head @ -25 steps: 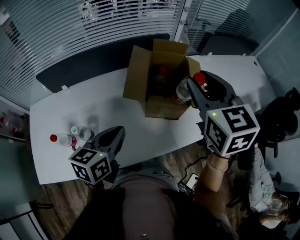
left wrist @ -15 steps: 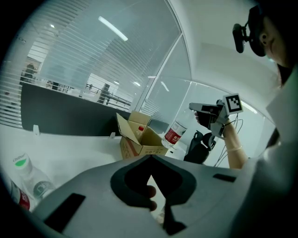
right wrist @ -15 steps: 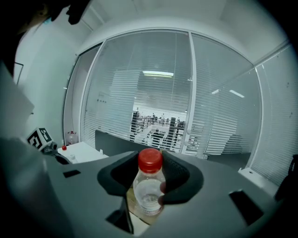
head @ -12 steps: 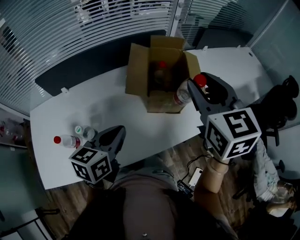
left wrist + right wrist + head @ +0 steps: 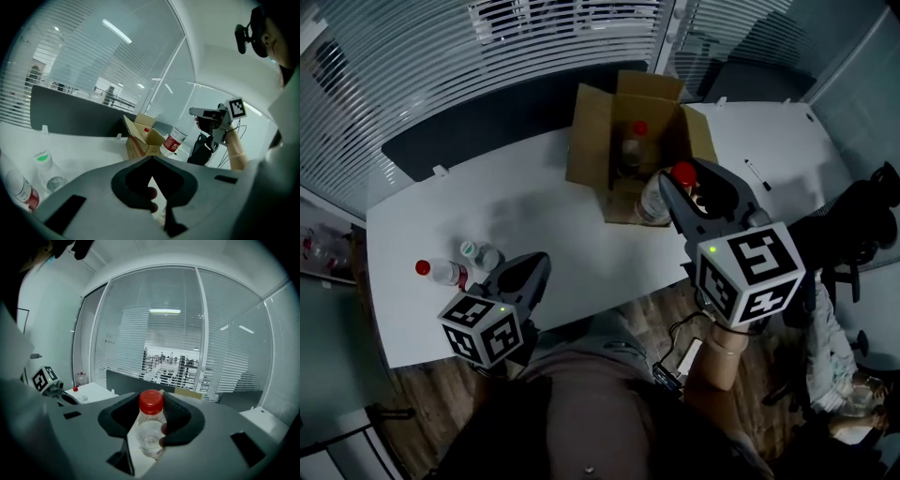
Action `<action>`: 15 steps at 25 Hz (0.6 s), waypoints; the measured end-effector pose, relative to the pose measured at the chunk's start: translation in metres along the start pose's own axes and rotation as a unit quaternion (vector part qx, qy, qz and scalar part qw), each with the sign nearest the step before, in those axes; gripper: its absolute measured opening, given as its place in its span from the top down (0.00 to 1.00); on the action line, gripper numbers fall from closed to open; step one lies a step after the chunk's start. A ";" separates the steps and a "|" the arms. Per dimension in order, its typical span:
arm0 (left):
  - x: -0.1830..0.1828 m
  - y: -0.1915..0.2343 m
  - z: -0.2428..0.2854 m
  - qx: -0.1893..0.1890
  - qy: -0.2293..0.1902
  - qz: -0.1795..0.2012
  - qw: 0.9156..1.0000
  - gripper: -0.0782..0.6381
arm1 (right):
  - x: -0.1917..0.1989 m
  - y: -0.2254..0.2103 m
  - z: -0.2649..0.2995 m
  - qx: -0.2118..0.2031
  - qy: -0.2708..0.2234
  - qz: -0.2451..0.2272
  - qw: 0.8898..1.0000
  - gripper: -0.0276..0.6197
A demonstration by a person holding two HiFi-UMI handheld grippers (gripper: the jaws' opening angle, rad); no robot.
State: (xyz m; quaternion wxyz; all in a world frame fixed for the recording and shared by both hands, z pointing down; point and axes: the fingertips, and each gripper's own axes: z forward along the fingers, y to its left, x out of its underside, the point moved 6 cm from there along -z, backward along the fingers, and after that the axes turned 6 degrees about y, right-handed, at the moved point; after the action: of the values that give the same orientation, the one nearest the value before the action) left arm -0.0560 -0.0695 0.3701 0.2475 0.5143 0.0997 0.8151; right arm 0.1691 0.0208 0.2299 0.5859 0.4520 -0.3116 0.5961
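Since the earlier frame, the held bottle [image 5: 652,201] has shifted a little along the near wall of the cardboard box [image 5: 587,139], away from that wall's right corner. It hangs tilted, clear of the table [image 5: 534,206]; whether its base touches the box cannot be told. The right gripper [image 5: 151,420] clamps it just below the red cap [image 5: 151,400], with the jaws parted only by the width of the neck. Inside the open box stands a boxed bottle [image 5: 630,150], also red-capped. The left gripper [image 5: 152,187] is well apart from the box, jaws drawn together with nothing between them. Just beside it, and on its far side from the box, are a green-capped bottle [image 5: 478,255] and a red-capped table bottle [image 5: 441,273].
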 end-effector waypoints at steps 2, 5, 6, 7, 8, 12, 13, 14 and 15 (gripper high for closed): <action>0.001 0.003 -0.004 -0.007 -0.003 -0.003 1.000 0.88 | 0.001 0.007 0.006 -0.014 0.002 -0.001 1.000 0.71; 0.003 0.007 -0.010 -0.018 -0.008 -0.009 1.000 0.88 | 0.001 0.019 0.015 -0.035 0.003 -0.005 0.999 0.71; 0.003 0.008 -0.012 -0.022 -0.010 -0.011 1.000 0.88 | 0.000 0.023 0.018 -0.042 0.003 -0.006 0.999 0.71; 0.004 0.010 -0.014 -0.026 -0.011 -0.014 1.000 0.88 | -0.001 0.026 0.021 -0.050 0.002 -0.008 0.999 0.71; 0.004 0.011 -0.016 -0.031 -0.013 -0.016 0.999 0.88 | -0.001 0.030 0.024 -0.058 0.002 -0.010 0.998 0.71; 0.005 0.013 -0.024 -0.046 -0.021 -0.025 0.998 0.88 | -0.003 0.043 0.033 -0.086 0.002 -0.016 0.996 0.71; 0.005 0.014 -0.026 -0.050 -0.023 -0.027 0.998 0.88 | -0.002 0.047 0.036 -0.094 0.003 -0.017 0.995 0.71; 0.006 0.015 -0.029 -0.055 -0.026 -0.029 0.998 0.88 | -0.003 0.051 0.040 -0.102 0.004 -0.019 0.995 0.71; 0.006 0.017 -0.031 -0.061 -0.029 -0.033 0.997 0.88 | -0.003 0.055 0.044 -0.111 0.004 -0.021 0.994 0.71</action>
State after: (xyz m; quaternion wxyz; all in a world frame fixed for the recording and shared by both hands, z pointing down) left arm -0.0906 -0.0779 0.3679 0.3074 0.5181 0.0597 0.7959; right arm 0.1226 -0.0269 0.2533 0.6464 0.3877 -0.3640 0.5471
